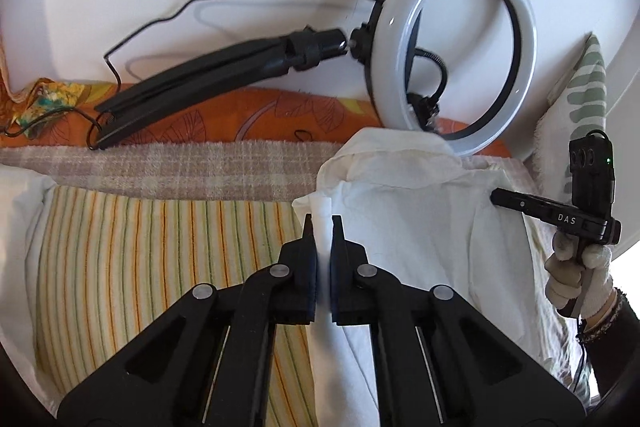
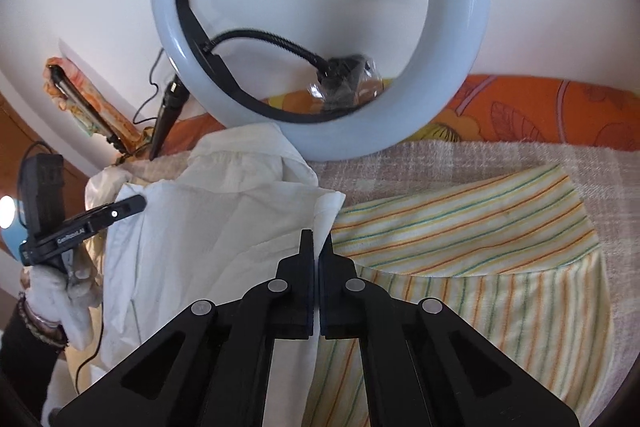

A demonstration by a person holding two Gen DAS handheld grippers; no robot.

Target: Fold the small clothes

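Note:
A white shirt [image 1: 420, 211] is held up between both grippers over a bed. My left gripper [image 1: 323, 227] is shut on the shirt's left edge. My right gripper [image 2: 318, 241] is shut on the shirt's [image 2: 208, 227] right edge. The right gripper also shows in the left wrist view [image 1: 496, 195] at the shirt's far side, held by a gloved hand [image 1: 576, 271]. The left gripper shows in the right wrist view [image 2: 140, 202] touching the shirt. A striped yellow garment [image 1: 132, 267] lies flat under the shirt and shows in the right wrist view [image 2: 480, 259].
A ring light [image 1: 452, 47] on a black folded stand [image 1: 208, 87] leans on the white wall behind the bed; in the right wrist view it [image 2: 320, 27] is close above the shirt. An orange patterned blanket [image 1: 240, 115] and a checked cover [image 1: 180, 167] lie behind.

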